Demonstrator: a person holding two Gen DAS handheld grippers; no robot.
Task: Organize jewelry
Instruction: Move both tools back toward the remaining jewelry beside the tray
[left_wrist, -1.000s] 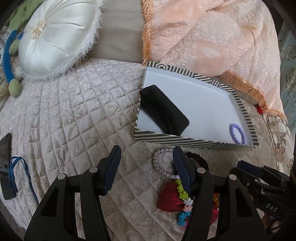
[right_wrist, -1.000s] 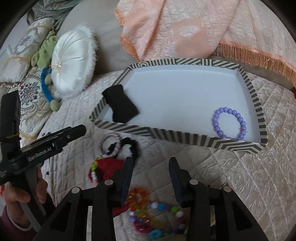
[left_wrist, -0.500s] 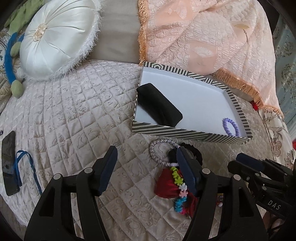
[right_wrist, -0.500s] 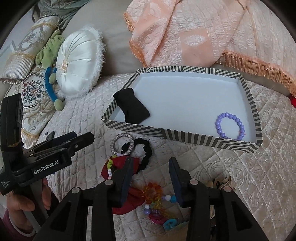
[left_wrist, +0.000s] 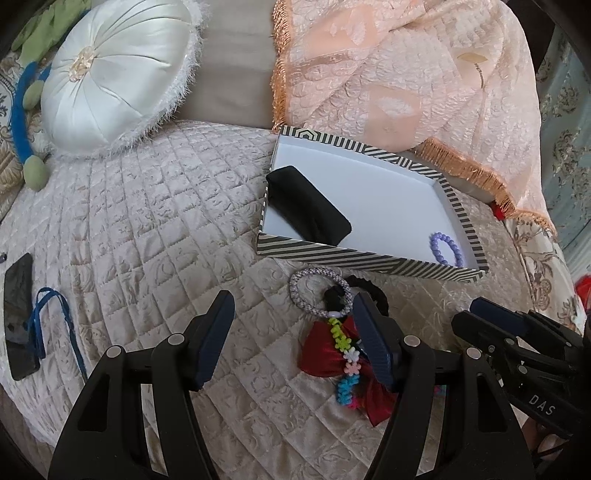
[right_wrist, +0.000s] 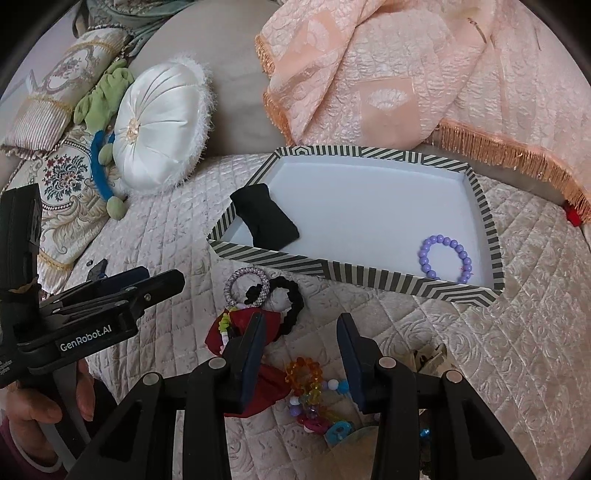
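A striped box (left_wrist: 369, 258) (right_wrist: 332, 267) with a white inside lies on the quilted bed. It holds a black pouch (left_wrist: 308, 210) (right_wrist: 266, 218) and a purple bead bracelet (left_wrist: 445, 253) (right_wrist: 445, 258). In front of the box is a heap: a glittery bangle (left_wrist: 319, 295) (right_wrist: 247, 288), a black scrunchie (right_wrist: 290, 299), a red bow (left_wrist: 332, 362) (right_wrist: 236, 325), a flower-bead strand (left_wrist: 345, 354) and colourful beads (right_wrist: 306, 376). My left gripper (left_wrist: 291, 310) hovers wide open just left of the heap. My right gripper (right_wrist: 301, 325) stands open and empty above it.
A white round cushion (left_wrist: 114, 74) (right_wrist: 162, 125) and a peach fringed blanket (left_wrist: 406, 74) lie behind the box. A dark phone with a blue strap (left_wrist: 18, 317) rests at the left edge of the quilt. A green and blue plush toy (right_wrist: 103, 110) lies by the cushion. A hand (right_wrist: 29, 410) holds the left tool.
Both grippers have drawn back and up from the box, so it looks smaller and more of the heap shows. The left jaws spread a little wider; the right jaws kept their gap.
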